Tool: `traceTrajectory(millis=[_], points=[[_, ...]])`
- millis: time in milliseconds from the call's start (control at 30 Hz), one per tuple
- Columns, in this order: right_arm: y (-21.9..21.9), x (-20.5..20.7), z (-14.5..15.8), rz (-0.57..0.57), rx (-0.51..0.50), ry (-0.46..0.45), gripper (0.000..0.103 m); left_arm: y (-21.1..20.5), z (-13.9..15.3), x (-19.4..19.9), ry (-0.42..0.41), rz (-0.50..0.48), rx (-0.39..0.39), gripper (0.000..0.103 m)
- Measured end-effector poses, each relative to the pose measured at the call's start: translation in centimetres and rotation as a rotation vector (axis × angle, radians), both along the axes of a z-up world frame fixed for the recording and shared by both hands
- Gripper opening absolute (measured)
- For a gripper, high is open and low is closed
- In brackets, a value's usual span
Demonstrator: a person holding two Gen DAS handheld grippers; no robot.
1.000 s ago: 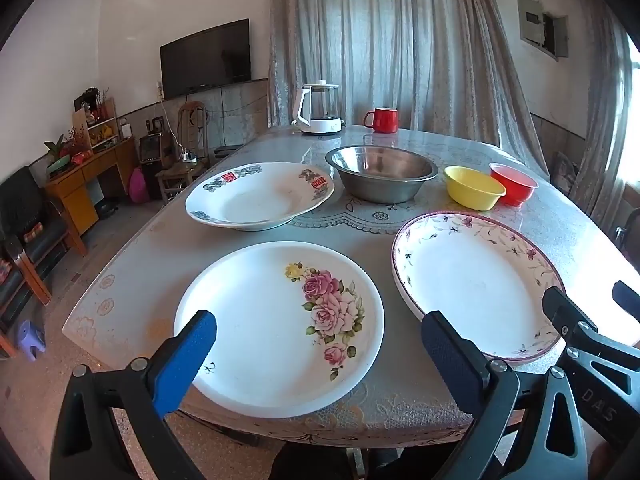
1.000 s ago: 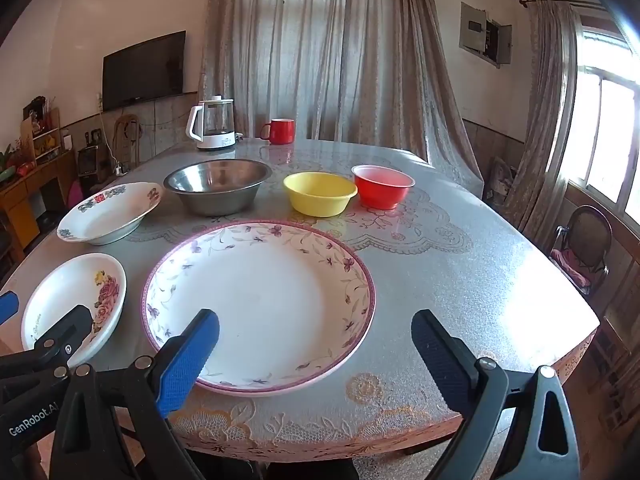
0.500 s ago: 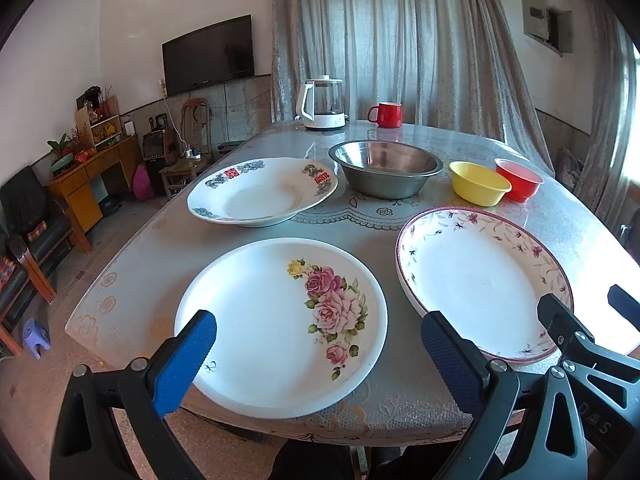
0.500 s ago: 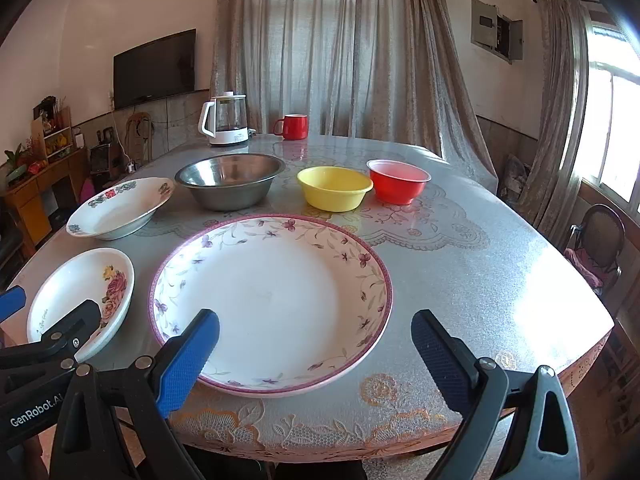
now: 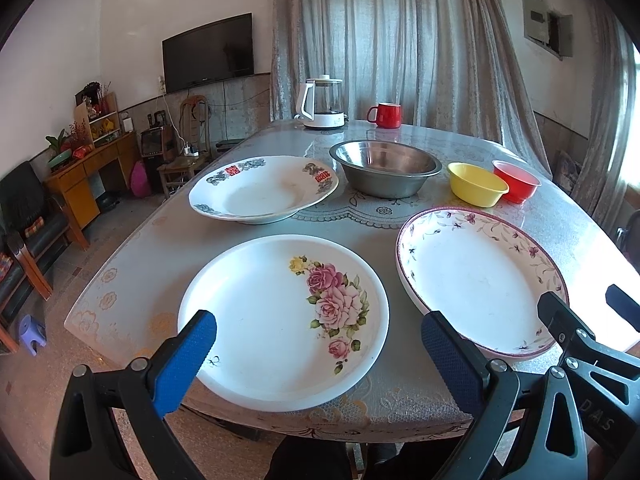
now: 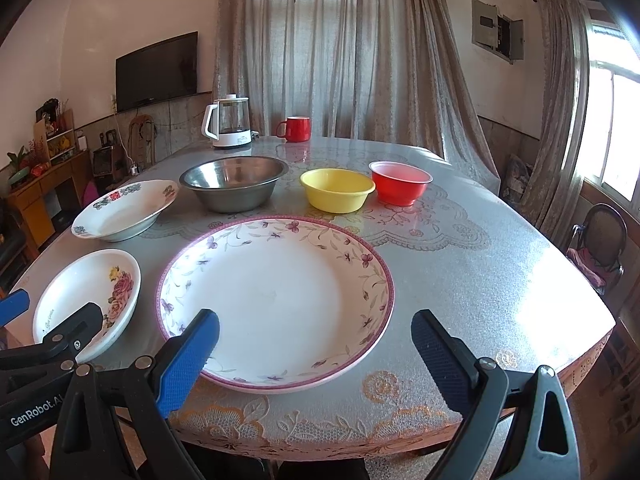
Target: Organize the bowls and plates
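Daylight is admitted through the window (image 6: 612, 128) at the right of the right wrist view, where it is overexposed. Glare is spread over the table (image 6: 520, 280) at its right side. Straight lines are bowed toward the dark, vignetted corners. Focus is sharp throughout.

At six o'clock on the table the white plate (image 5: 280, 320) bears pink roses and one yellow bloom; at four o'clock the large plate (image 6: 276, 300) is white with a pink rim and purple flower vines; at ten o'clock the deep plate (image 5: 262, 190) shows red and dark blue-grey motifs; toward one o'clock sit a steel bowl (image 5: 386, 172), yellow bowl (image 6: 337, 189) and red bowl (image 6: 400, 181); both grippers' pads (image 5: 184, 360) are blue.
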State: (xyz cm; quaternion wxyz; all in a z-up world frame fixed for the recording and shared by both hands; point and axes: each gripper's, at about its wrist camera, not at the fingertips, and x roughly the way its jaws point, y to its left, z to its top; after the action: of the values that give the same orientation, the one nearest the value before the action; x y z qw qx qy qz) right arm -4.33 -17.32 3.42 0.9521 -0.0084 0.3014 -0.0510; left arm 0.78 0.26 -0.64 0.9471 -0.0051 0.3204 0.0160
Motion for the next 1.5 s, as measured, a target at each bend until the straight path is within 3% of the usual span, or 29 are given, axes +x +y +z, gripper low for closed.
traceTrajectory(millis=[1233,1500], points=[[-3.4,1.2,-0.7,0.012,0.099,0.021,0.099,-2.2,0.2,1.0,0.016,-0.06,0.052,0.103],[-4.9,1.9,-1.2,0.022,0.137,0.047,0.099,-2.7,-0.1,2.1,0.054,-0.095,-0.004,0.103]])
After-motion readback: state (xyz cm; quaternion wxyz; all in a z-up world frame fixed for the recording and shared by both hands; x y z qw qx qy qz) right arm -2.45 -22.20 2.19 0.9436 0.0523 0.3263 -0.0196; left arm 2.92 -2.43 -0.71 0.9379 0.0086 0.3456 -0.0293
